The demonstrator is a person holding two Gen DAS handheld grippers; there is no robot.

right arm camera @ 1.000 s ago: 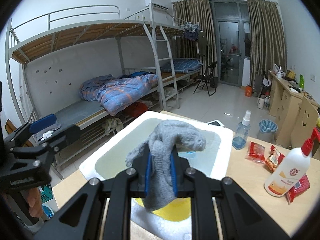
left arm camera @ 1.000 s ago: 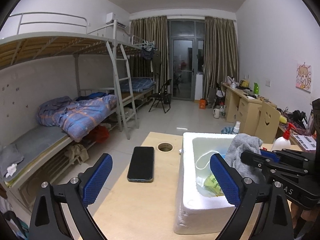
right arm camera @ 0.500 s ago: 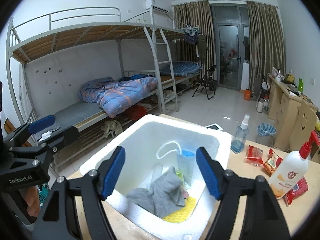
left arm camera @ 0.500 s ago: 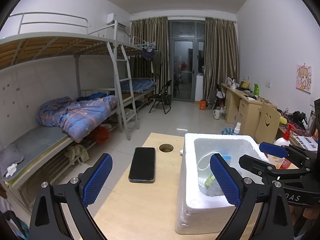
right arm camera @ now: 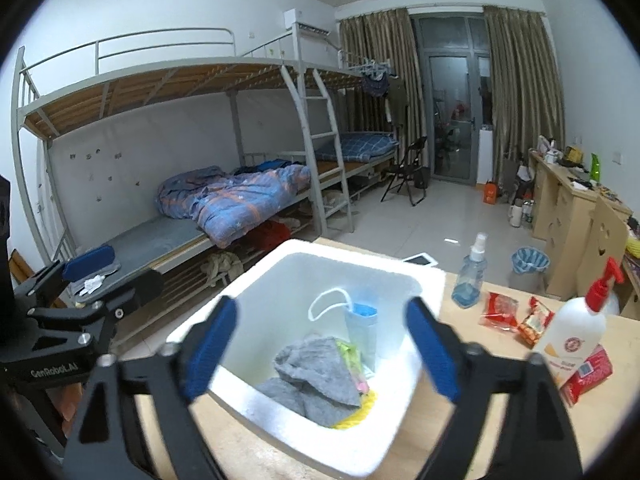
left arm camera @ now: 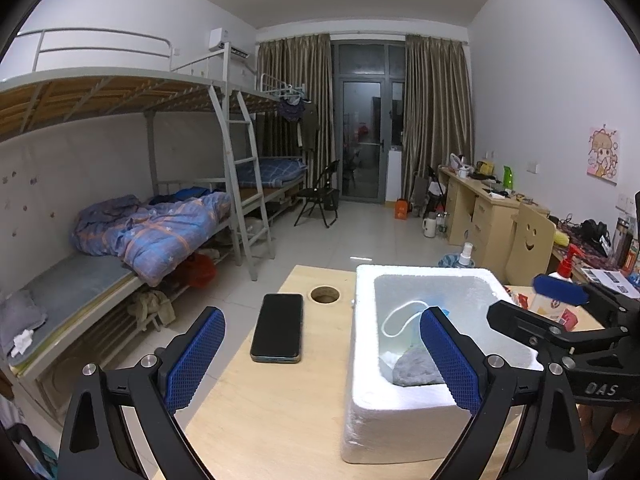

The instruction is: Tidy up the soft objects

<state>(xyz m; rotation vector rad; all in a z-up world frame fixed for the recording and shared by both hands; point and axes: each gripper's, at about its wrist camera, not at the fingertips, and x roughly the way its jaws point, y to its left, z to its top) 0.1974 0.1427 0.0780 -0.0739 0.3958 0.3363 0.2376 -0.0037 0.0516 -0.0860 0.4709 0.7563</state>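
A white foam box [right arm camera: 256,304] [left arm camera: 400,424] stands on the wooden table. Inside it lie a grey cloth [right arm camera: 316,376] [left arm camera: 416,368], a blue face mask with a white loop [right arm camera: 360,328], a yellow sponge [right arm camera: 352,420] and a small pale green item. My right gripper [right arm camera: 320,356] is open and empty above the near part of the box. My left gripper [left arm camera: 320,364] is open and empty, over the table at the box's left side.
A black phone [left arm camera: 278,328] lies left of the box, near a round hole [left arm camera: 325,294] in the table. A spray bottle [right arm camera: 470,274], red snack packets [right arm camera: 516,316] and a white pump bottle [right arm camera: 576,324] stand to the right of the box.
My right gripper opened and let the grey cloth fall into the foam box, then drew back a little. The left gripper has stayed open and almost still.
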